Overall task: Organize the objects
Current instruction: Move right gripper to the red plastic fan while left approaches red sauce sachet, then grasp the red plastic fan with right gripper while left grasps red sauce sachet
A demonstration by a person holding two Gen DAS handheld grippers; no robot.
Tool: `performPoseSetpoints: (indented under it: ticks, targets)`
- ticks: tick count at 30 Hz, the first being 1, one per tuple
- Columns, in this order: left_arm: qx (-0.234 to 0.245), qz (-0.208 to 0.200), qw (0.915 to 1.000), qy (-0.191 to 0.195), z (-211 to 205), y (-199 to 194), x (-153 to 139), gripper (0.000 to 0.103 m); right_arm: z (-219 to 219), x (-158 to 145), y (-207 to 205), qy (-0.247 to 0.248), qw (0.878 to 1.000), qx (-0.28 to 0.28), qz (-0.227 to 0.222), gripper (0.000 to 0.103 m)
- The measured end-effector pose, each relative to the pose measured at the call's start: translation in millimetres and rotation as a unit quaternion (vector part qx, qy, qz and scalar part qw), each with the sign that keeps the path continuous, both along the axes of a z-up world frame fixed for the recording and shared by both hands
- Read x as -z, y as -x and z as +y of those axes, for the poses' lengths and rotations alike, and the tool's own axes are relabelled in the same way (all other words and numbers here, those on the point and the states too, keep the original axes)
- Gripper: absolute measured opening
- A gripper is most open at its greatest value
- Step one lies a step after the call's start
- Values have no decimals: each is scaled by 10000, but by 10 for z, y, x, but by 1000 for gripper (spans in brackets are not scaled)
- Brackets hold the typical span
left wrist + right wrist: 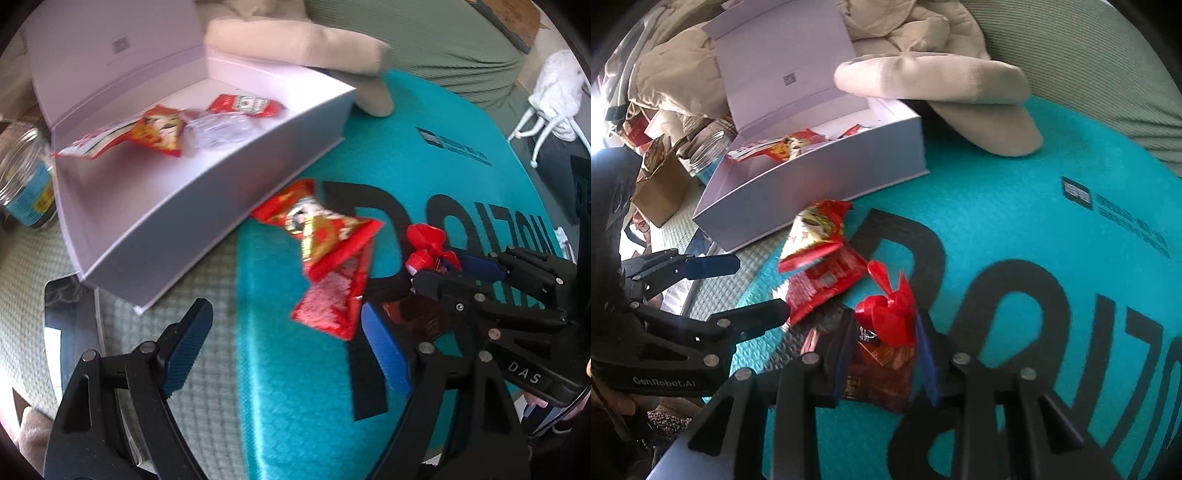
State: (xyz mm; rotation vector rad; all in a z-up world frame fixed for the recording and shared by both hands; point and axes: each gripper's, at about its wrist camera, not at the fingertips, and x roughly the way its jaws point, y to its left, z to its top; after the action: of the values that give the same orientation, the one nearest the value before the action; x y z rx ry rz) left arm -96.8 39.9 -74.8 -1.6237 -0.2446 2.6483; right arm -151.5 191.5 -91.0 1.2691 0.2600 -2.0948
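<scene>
A white box with its lid open stands on the bed and holds several snack packets; it also shows in the right wrist view. Red snack packets lie on the teal mat just outside the box, also in the right wrist view. My left gripper is open and empty, hovering before the packets. My right gripper is shut on a red-bowed packet, also seen in the left wrist view.
A beige garment lies behind the box, its sleeve over the box's far corner. A glass jar stands left of the box. A brown cardboard box sits further left. A dark packet lies under the right gripper.
</scene>
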Motion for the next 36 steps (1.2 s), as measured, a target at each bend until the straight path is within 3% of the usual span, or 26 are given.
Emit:
performPoseSetpoints:
  ticks: [5,8,11,17,22,30,36]
  targets:
    - [299,60,9995,63,180,74,49,82,165,-3,13,-60,9996,261,4,32]
    - [361,153,9986,355,259,97,70,82,207,-4,25,-113,9993,347,18,32]
    - [384,274,9980,411,264,64,49,81,203,-2,30,-152,9992,367,19,32]
    - [286,420,9968,615,207,-2,27,56,178,-8,26,-254,9991,351,45,32]
    - [274,518,9976,382,144,-65,-20,41,136,-12,-15,-261,9993,283,36,32]
    - [706,547,9952,399,321,-180,-4,40,107,-26,-82,-272,9993,236,45,32]
    - [679,419,9968,4,264,-301,-43,40,111,-69,-138,-247,9995,202,87,31]
